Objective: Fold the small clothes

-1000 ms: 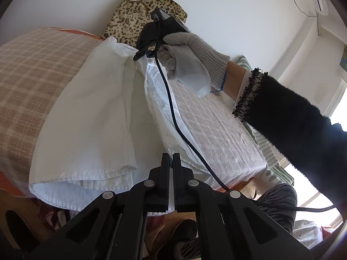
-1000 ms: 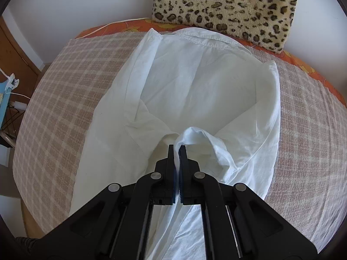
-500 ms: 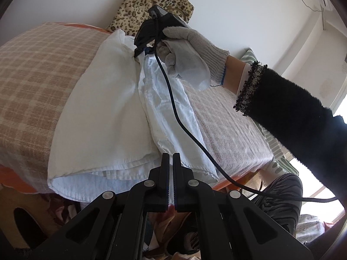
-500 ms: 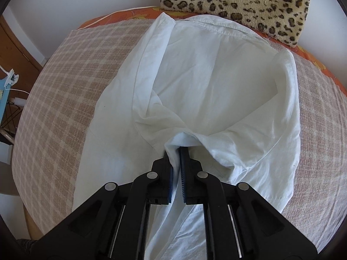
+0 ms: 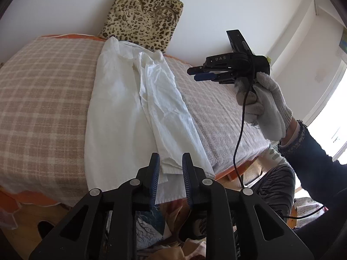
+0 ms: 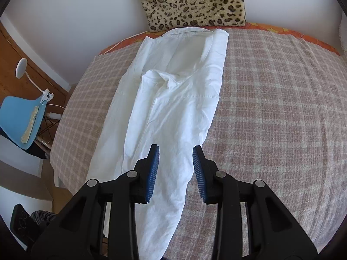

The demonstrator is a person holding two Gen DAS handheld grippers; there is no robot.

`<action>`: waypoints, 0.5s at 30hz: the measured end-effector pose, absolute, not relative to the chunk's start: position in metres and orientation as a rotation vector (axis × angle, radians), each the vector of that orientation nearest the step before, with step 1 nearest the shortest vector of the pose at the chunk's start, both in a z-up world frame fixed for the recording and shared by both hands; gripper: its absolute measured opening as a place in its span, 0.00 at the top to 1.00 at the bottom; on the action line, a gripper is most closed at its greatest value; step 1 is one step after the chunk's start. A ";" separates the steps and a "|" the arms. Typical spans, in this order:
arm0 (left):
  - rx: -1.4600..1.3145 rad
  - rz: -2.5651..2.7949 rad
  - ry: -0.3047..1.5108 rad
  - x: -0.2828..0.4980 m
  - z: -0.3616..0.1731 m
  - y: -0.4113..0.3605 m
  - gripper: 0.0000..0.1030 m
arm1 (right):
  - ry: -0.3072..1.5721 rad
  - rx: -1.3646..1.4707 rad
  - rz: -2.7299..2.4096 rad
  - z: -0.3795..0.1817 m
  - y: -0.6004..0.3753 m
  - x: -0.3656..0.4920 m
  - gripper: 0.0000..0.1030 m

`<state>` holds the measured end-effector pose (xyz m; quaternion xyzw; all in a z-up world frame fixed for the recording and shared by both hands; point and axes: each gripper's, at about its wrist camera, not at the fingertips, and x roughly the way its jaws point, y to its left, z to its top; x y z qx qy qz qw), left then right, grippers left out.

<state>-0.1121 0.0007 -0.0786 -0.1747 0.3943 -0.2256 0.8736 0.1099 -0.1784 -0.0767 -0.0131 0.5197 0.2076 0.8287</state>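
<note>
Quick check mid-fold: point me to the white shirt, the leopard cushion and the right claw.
white shirt (image 6: 173,112): right wrist view, folded front panel.
leopard cushion (image 5: 143,15): left wrist view, centre of its face.
right claw (image 5: 196,74): left wrist view, between its fingertips, open.

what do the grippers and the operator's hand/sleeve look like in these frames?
Both the left gripper and the right gripper are black plastic with silver pivot bolts and ribbed blue pads. The right one carries "DAS" lettering and a black cable. The hand wears a grey knit glove; the sleeve is dark and fuzzy with a beaded cuff.
</note>
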 end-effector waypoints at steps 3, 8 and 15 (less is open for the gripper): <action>-0.419 -0.513 0.895 -0.088 -0.089 -0.001 0.64 | 1.172 0.003 0.465 -0.095 -0.195 0.065 0.67; -0.482 -0.529 1.013 -0.058 -0.112 -0.011 0.63 | 1.300 0.090 0.526 -0.130 -0.204 0.008 0.66; -0.544 -0.546 1.072 -0.046 -0.135 -0.017 0.75 | 1.397 0.132 0.559 -0.165 -0.193 -0.024 0.63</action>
